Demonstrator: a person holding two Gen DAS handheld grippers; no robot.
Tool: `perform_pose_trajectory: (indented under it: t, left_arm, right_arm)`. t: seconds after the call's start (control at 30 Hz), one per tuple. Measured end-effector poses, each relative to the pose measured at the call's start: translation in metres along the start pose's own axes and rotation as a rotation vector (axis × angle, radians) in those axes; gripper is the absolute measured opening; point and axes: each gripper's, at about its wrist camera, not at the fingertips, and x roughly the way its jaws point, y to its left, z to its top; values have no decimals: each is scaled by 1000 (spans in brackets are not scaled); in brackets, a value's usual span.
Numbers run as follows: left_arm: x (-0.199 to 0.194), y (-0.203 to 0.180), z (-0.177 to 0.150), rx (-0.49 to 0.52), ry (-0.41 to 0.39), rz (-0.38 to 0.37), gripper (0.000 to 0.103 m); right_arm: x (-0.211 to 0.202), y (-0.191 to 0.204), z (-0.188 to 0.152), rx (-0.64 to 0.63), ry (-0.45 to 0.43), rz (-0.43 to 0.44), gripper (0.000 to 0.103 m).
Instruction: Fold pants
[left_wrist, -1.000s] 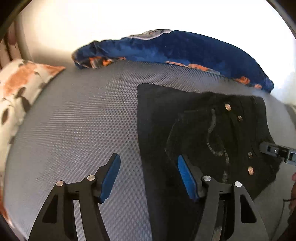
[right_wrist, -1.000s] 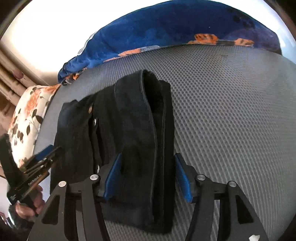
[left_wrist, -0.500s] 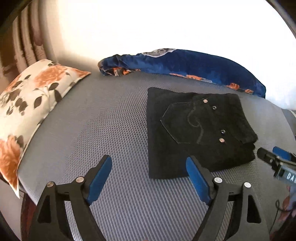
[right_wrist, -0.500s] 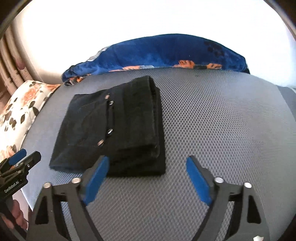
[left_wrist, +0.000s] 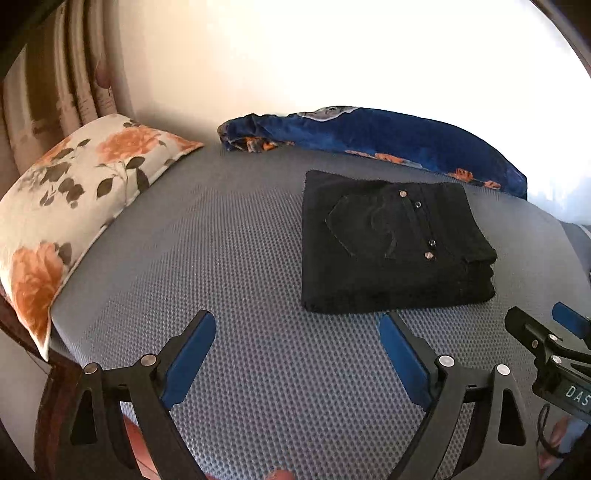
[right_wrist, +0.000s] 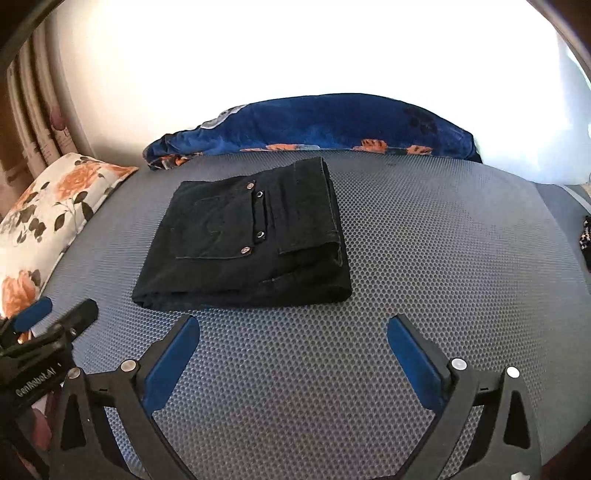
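The black pants (left_wrist: 391, 243) lie folded into a thick rectangle on the grey mesh bed surface (left_wrist: 236, 258), back pocket and metal rivets facing up; in the right wrist view the pants (right_wrist: 251, 236) sit centre left. My left gripper (left_wrist: 297, 325) hovers short of the bundle's near edge, its jaws still opening with nothing between them. My right gripper (right_wrist: 293, 328) is likewise back from the pants, jaws still opening and empty. Each gripper shows at the edge of the other's view: the right gripper (left_wrist: 546, 332) and the left gripper (right_wrist: 55, 314).
A floral pillow (left_wrist: 74, 199) lies at the left edge of the bed, with curtains (left_wrist: 55, 74) behind it. A blue blanket with orange flowers (left_wrist: 369, 133) is bunched along the far edge. A small dark patterned item (right_wrist: 585, 236) shows at the far right.
Both grippers have let go of the pants, opened wider and pulled back and up from the bundle. The folded pants stay put on the bed.
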Motion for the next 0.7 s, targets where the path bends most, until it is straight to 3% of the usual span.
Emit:
perform_pose_trajectory:
  t: [0.23,0.7]
  left_arm:
    - [-2,-1,-14,4,24,-3,91]
    - [-3,-1,-21,2,23,22,91]
  right_arm:
    - [-6,17,-13,-67,-11,-39,102]
    - [-7,23,-22,-100,7,-24,102]
